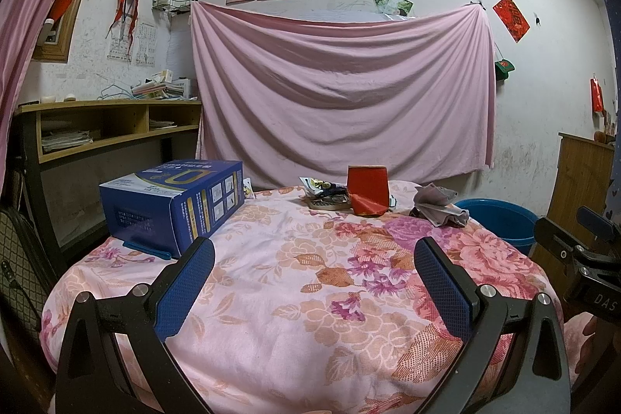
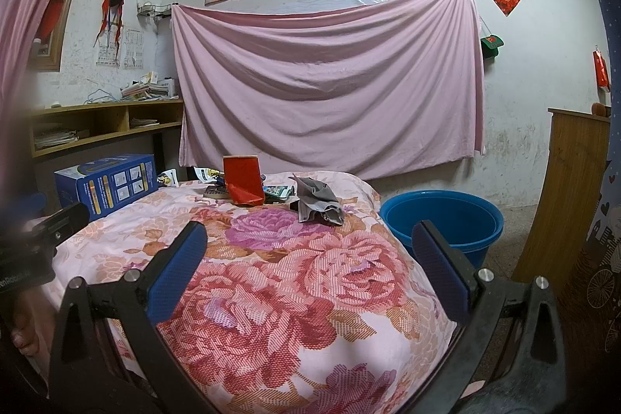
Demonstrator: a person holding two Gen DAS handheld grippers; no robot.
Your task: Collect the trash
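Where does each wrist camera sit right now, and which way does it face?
Left wrist: behind the open left gripper, low over the floral bedspread, facing the wall; blue box ahead-left, right gripper's body at the right edge.
Right wrist: behind the open right gripper, further right, blue basin beside the bed; left gripper's body at the left edge.
Shared: red carton, grey cloth, pink sheet.

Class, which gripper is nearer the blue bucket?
Right. The right gripper hovers beside the blue bucket; the left gripper sits further left, nearer the blue box.
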